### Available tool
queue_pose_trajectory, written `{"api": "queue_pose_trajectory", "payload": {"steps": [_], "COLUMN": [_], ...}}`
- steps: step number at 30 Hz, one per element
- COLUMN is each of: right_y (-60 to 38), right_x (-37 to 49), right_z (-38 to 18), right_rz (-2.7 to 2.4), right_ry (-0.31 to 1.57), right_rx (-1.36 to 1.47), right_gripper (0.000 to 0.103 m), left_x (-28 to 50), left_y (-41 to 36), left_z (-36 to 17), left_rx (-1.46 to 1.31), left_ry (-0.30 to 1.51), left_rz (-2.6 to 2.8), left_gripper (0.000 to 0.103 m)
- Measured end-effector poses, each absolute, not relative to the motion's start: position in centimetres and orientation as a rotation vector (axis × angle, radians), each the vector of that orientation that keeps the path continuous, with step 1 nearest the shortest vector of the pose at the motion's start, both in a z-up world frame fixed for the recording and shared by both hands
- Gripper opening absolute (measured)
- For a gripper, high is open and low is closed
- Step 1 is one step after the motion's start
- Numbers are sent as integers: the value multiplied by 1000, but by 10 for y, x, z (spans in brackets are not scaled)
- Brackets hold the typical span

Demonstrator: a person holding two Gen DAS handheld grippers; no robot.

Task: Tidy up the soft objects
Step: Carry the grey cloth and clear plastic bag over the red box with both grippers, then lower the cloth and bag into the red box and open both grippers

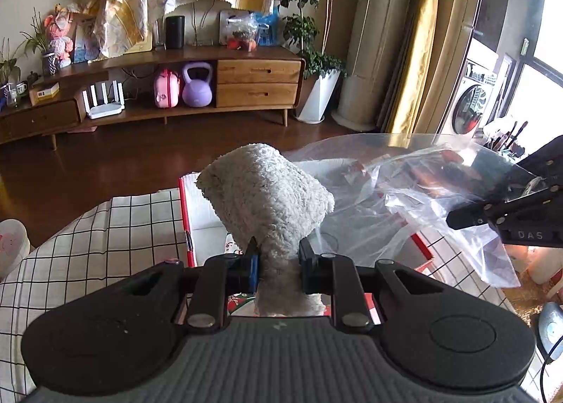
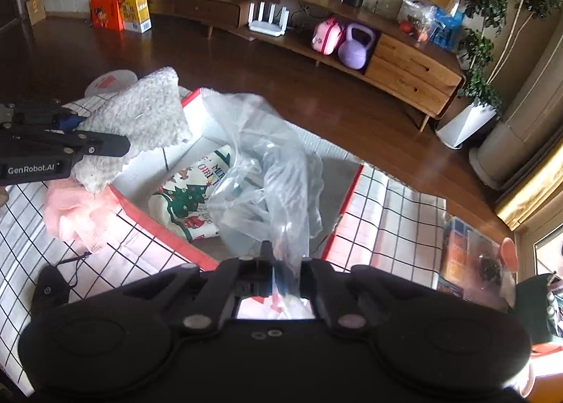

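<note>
My left gripper (image 1: 278, 258) is shut on a fluffy white towel (image 1: 267, 195) and holds it above the near left corner of a red-edged box (image 1: 183, 213). The towel also shows in the right wrist view (image 2: 140, 121), beside the left gripper (image 2: 105, 146). My right gripper (image 2: 283, 272) is shut on a clear plastic bag (image 2: 267, 174), held over the red-edged box (image 2: 158, 227). The bag shows in the left wrist view (image 1: 404, 191) with the right gripper (image 1: 492, 209) at its right. A Christmas-print cloth (image 2: 186, 199) lies inside the box. A pink fluffy cloth (image 2: 74, 213) lies at the box's left.
The box sits on a white black-grid cloth (image 2: 397, 213). A wrapped package (image 2: 471, 258) lies at the right. Across the dark wooden floor (image 1: 123, 156) stands a long wooden cabinet (image 1: 257, 82) with a purple kettlebell (image 1: 197, 84) and a potted plant (image 1: 320, 93).
</note>
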State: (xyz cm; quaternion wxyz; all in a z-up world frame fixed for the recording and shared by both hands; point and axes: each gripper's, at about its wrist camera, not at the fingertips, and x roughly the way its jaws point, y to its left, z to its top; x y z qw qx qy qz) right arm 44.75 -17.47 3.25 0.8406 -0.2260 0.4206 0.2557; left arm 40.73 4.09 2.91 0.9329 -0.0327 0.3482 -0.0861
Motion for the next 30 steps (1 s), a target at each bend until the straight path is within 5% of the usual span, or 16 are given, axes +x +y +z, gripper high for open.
{"api": "queue_pose_trajectory", "payload": {"steps": [30], "right_y": [-136], "right_x": [549], "right_z": [-93], "right_rz": [559], "right_ry": [1001], "right_rx": [-267], "right_gripper": [2], "left_x": [506], "left_y": [29], "left_z": [-66], "left_rx": [-67], "left_ry": [923], "left_rz": [-177], "left_gripper": [21]}}
